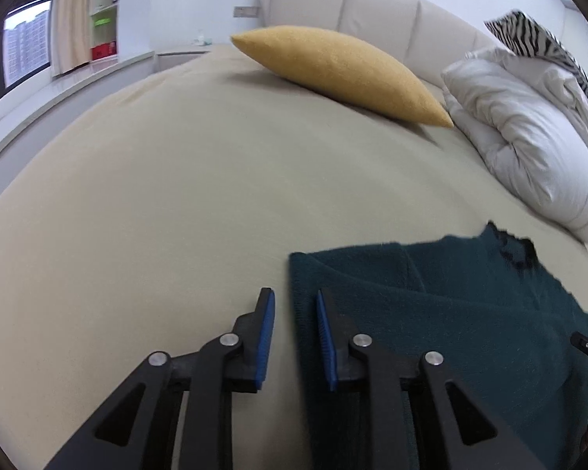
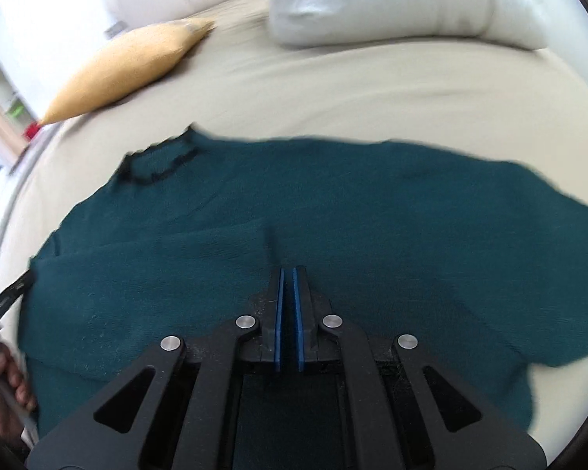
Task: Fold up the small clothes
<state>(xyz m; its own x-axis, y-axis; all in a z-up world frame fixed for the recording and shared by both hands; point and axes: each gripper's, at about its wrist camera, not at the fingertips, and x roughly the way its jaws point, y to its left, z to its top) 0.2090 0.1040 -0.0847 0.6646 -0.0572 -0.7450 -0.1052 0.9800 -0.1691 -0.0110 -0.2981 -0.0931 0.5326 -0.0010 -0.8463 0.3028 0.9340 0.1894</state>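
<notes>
A dark teal knit sweater [image 2: 333, 211] lies spread on the beige bed, its black-trimmed neck opening [image 2: 158, 160] at the upper left. In the left wrist view the sweater [image 1: 450, 313] fills the lower right. My left gripper [image 1: 294, 297] is open, its jaws straddling the sweater's left edge just above it. My right gripper [image 2: 288, 274] hovers over the sweater's middle with its blue pads nearly together and nothing between them. The left gripper's tip [image 2: 8, 297] and the hand holding it show at the right wrist view's left edge.
A yellow cushion [image 1: 341, 70] and a white pillow [image 1: 529, 133] lie at the head of the bed by the padded headboard [image 1: 372, 8]. A zebra-print item [image 1: 545, 39] sits behind the pillow. The beige sheet [image 1: 156, 196] stretches left toward a window ledge.
</notes>
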